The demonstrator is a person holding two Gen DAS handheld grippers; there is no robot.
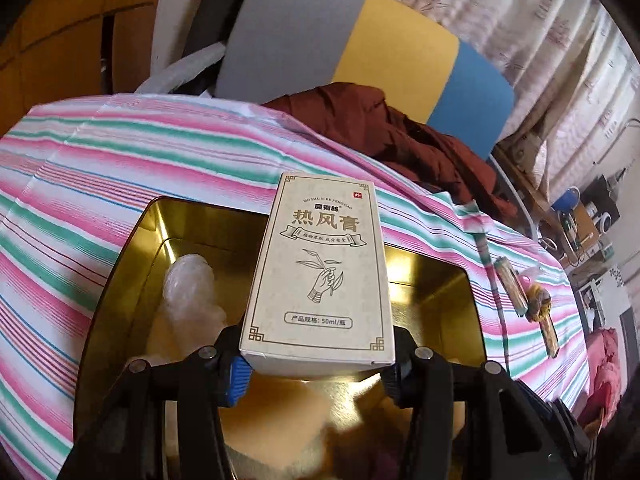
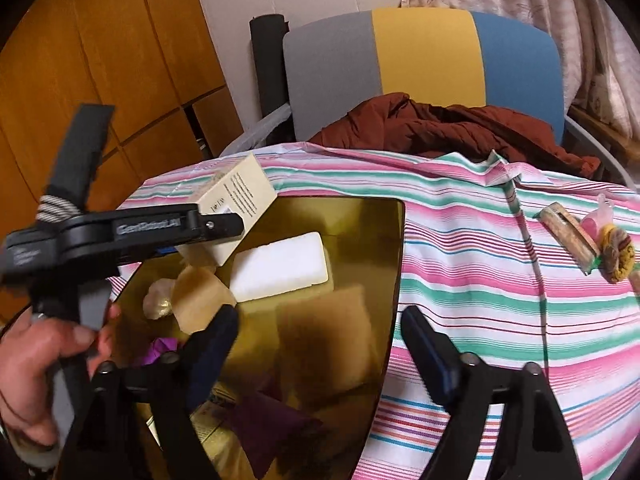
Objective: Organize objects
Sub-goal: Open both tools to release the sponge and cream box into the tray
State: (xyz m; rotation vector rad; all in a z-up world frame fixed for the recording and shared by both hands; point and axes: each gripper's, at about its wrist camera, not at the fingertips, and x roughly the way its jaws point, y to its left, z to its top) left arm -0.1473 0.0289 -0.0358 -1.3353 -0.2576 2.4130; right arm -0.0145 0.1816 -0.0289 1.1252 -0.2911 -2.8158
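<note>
A cream carton with Chinese print (image 1: 316, 280) is clamped at its lower end between the blue pads of my left gripper (image 1: 316, 372), hanging over an open gold tin (image 1: 432, 280). In the right wrist view the same carton (image 2: 240, 196) and left gripper (image 2: 216, 232) hover over the tin's far left corner (image 2: 360, 216). My right gripper (image 2: 320, 352) stands open above the tin's near right side, nothing between its fingers. Inside the tin lie a white block (image 2: 280, 272), a bubble-wrapped item (image 1: 188, 292), a tan pad (image 2: 328, 344) and a purple pouch (image 2: 272, 420).
The tin sits on a pink, green and white striped cloth (image 2: 480, 280). A small wooden stick and a yellow woven trinket (image 2: 616, 256) lie on the cloth at the right. Behind stands a grey, yellow and blue chair (image 2: 424, 52) with a rust-red garment (image 2: 440, 124).
</note>
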